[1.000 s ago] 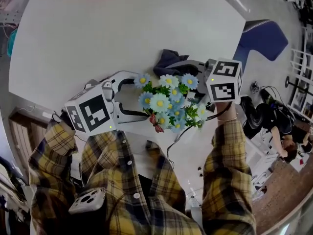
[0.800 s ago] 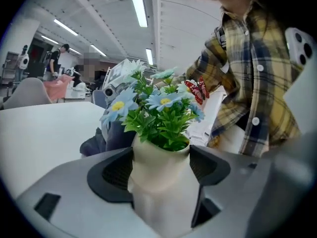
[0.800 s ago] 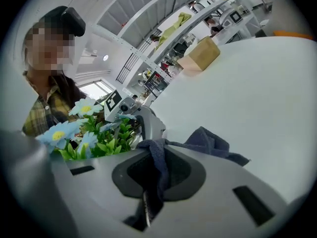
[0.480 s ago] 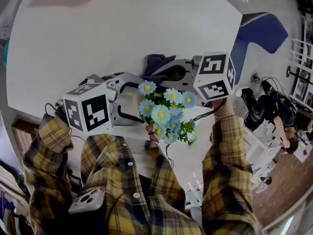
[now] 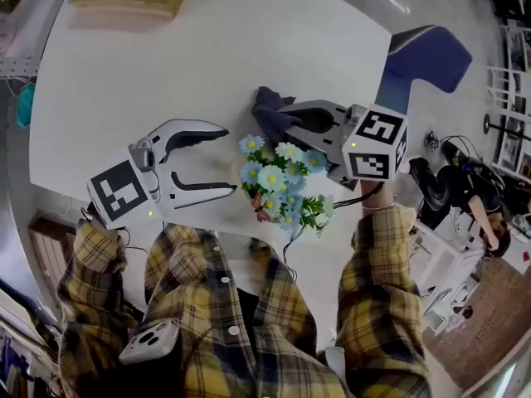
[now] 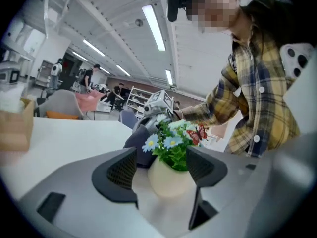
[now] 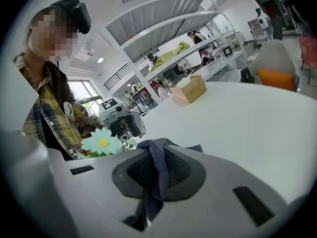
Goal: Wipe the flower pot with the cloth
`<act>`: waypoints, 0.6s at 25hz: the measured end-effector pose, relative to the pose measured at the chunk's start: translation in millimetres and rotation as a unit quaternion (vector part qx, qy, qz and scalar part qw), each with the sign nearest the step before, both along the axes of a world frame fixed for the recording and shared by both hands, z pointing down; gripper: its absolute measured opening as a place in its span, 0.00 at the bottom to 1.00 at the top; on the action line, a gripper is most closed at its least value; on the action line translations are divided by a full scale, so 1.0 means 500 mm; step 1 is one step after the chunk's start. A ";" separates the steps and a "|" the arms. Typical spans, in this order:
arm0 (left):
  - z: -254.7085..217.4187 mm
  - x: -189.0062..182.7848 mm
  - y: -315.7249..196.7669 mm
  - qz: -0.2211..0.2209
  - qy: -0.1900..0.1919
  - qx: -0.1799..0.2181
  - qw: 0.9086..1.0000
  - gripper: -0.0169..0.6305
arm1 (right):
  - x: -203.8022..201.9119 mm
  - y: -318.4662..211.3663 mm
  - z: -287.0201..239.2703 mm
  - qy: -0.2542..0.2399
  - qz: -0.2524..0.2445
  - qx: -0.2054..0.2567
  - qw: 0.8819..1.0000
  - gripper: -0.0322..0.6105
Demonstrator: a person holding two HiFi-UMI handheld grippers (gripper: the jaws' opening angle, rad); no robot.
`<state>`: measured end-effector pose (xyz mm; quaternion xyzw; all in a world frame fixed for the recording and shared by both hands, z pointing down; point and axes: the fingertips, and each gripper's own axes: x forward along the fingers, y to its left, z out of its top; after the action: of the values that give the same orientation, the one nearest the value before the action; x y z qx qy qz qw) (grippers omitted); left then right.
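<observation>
From my remote seat, the flower pot [image 6: 171, 178] stands upright close to the near edge of the white table [image 5: 207, 48], about midway along it. It is a plain, rounded cream pot, crowded with green leaves and pale blue daisies [image 5: 271, 175], and a small red butterfly [image 6: 199, 133] is perched among them. The left gripper [image 5: 229, 161] comes at it from the left, held almost level. Its jaws are wide and closing, and the pot shows in the gap between the dark pads, touching neither. The right gripper [image 5: 289, 114] reaches in from the right, tipped downward, above the far side of the blooms. Its jaws are pressed together on the dark blue-grey cloth [image 7: 157, 165], which bunches at the tips and hangs down between them. I cannot tell whether the cloth touches the pot. Yellow plaid sleeves [image 5: 377, 305] run back from both grippers toward me. A wooden tray [image 5: 158, 2] lies at the table's far left edge.
</observation>
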<state>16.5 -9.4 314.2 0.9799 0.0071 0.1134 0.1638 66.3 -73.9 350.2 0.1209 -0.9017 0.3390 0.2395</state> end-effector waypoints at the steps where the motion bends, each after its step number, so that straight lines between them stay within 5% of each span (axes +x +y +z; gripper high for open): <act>1: -0.017 -0.007 -0.010 -0.018 0.007 0.009 1.000 0.51 | 0.006 -0.013 -0.018 0.000 0.017 0.019 1.000 0.07; 7: -0.110 -0.019 -0.034 -0.086 0.021 0.053 0.995 0.36 | 0.047 -0.057 -0.158 -0.016 0.118 0.136 0.984 0.07; 15: -0.249 -0.019 -0.010 -0.140 0.024 0.125 0.982 0.22 | 0.032 -0.012 -0.367 -0.015 0.188 0.298 0.936 0.07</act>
<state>7.2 -14.5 189.7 0.9864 -0.1405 0.0662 0.0542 82.3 -79.8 166.6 0.3487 -0.9257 0.0951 0.1112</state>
